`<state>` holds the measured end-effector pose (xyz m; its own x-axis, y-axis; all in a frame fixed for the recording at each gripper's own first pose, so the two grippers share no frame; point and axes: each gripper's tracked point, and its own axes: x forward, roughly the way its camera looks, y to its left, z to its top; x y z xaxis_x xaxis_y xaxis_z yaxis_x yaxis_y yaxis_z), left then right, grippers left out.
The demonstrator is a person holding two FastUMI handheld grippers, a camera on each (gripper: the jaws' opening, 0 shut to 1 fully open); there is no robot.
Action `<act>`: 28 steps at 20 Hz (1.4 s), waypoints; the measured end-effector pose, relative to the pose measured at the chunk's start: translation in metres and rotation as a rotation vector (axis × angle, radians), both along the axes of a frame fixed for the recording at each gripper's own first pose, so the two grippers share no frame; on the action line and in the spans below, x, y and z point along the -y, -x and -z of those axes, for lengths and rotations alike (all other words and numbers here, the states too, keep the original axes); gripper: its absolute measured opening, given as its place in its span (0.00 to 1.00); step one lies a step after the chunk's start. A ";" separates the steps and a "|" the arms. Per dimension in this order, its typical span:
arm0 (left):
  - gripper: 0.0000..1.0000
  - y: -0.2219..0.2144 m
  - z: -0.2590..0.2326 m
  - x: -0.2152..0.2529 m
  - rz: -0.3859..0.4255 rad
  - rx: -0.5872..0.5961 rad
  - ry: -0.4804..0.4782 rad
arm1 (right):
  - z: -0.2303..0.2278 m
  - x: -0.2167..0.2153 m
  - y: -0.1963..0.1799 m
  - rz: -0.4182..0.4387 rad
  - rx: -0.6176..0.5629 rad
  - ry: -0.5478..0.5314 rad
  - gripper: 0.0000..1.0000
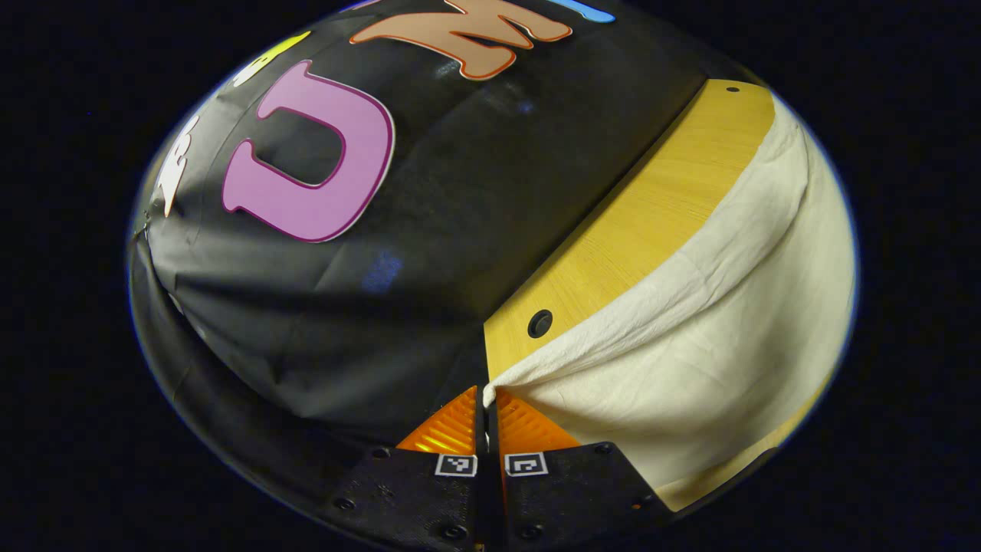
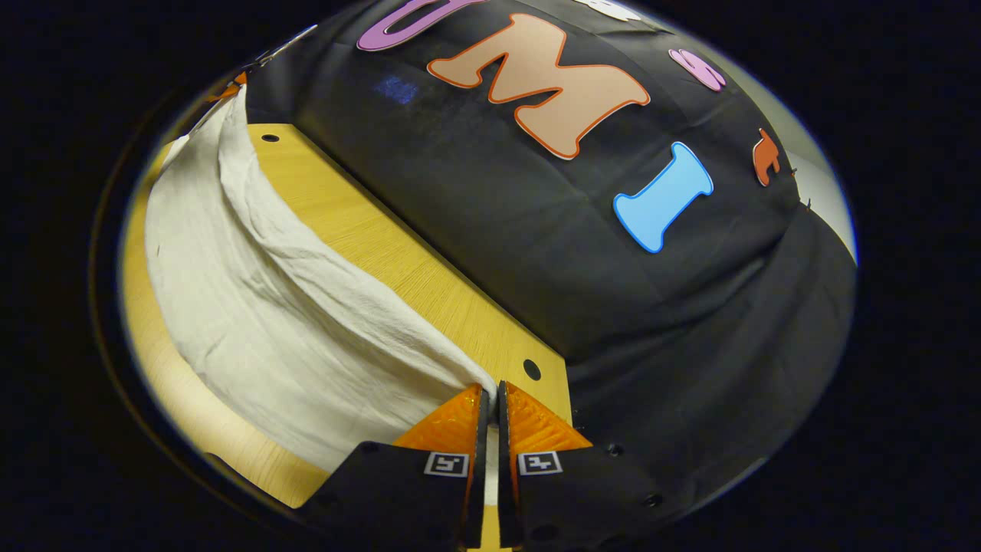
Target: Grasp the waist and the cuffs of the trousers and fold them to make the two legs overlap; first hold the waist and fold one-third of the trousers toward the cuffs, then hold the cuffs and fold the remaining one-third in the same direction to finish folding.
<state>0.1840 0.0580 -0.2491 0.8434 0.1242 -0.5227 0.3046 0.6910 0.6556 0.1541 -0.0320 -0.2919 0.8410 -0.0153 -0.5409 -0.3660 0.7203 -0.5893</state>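
In the left gripper view, the left gripper (image 1: pixel 487 399) has its fingers closed to a thin slit on one corner of the white trousers (image 1: pixel 713 330), and the cloth runs away from that pinch to the right, in a taut ridge along the held edge, with the rest sagging down over the bench (image 1: pixel 651 207). In the right gripper view, the right gripper (image 2: pixel 491 392) is closed the same way on the opposite corner, and the trousers (image 2: pixel 260 307) stretch away from it to the left. So the held edge spans between the two grippers, its long axis running from one pinch to the other (neither is clearly nearer the cloth's bulk). I cannot tell whether this edge is the waist or the cuffs. The coming fold likely calls for both to travel together, square to that edge. The bench is pale yellow wood with small dark holes, backed closely by the booth's black cloth wall (image 1: pixel 429 253).
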 end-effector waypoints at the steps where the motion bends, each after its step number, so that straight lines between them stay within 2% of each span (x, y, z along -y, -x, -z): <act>1: 0.00 -0.002 0.009 0.004 -0.010 -0.014 0.005 | 0.007 -0.002 -0.008 0.004 0.000 -0.014 0.12; 2: 0.00 -0.006 0.013 0.005 -0.023 -0.019 0.011 | 0.015 -0.004 -0.016 0.010 -0.004 -0.028 0.09; 7: 0.00 -0.024 0.033 0.007 -0.071 -0.002 0.006 | 0.057 -0.008 -0.039 0.048 -0.043 -0.052 0.10; 8: 0.00 -0.030 0.035 0.006 -0.083 0.011 0.006 | 0.062 -0.008 -0.042 0.062 -0.043 -0.055 0.07; 11: 0.00 -0.040 0.044 0.008 -0.093 0.017 0.029 | 0.072 -0.003 -0.048 0.111 -0.067 -0.087 0.10; 13: 0.00 -0.037 0.047 0.021 -0.085 0.001 0.092 | 0.066 -0.009 -0.047 0.121 -0.057 -0.128 0.24; 14: 0.34 -0.032 0.044 0.026 -0.086 -0.002 0.129 | 0.058 -0.012 -0.048 0.117 -0.037 -0.152 0.53; 16: 1.00 -0.023 0.033 0.037 -0.102 0.017 0.210 | 0.038 -0.015 -0.044 0.125 -0.019 -0.228 1.00; 18: 0.95 -0.015 0.016 0.047 -0.113 0.048 0.307 | 0.026 -0.009 -0.036 0.171 -0.005 -0.290 0.98; 20: 0.96 -0.009 -0.004 0.059 -0.112 0.087 0.415 | 0.019 -0.006 -0.023 0.224 -0.011 -0.383 0.98; 23: 0.96 0.006 -0.034 0.081 -0.072 0.119 0.572 | 0.013 0.013 -0.007 0.303 -0.021 -0.461 1.00; 24: 0.96 0.011 -0.047 0.088 -0.051 0.125 0.621 | 0.012 0.019 -0.001 0.331 -0.029 -0.476 0.98; 28: 0.95 0.015 -0.078 0.100 -0.033 0.142 0.748 | 0.028 0.048 0.019 0.472 -0.071 -0.554 1.00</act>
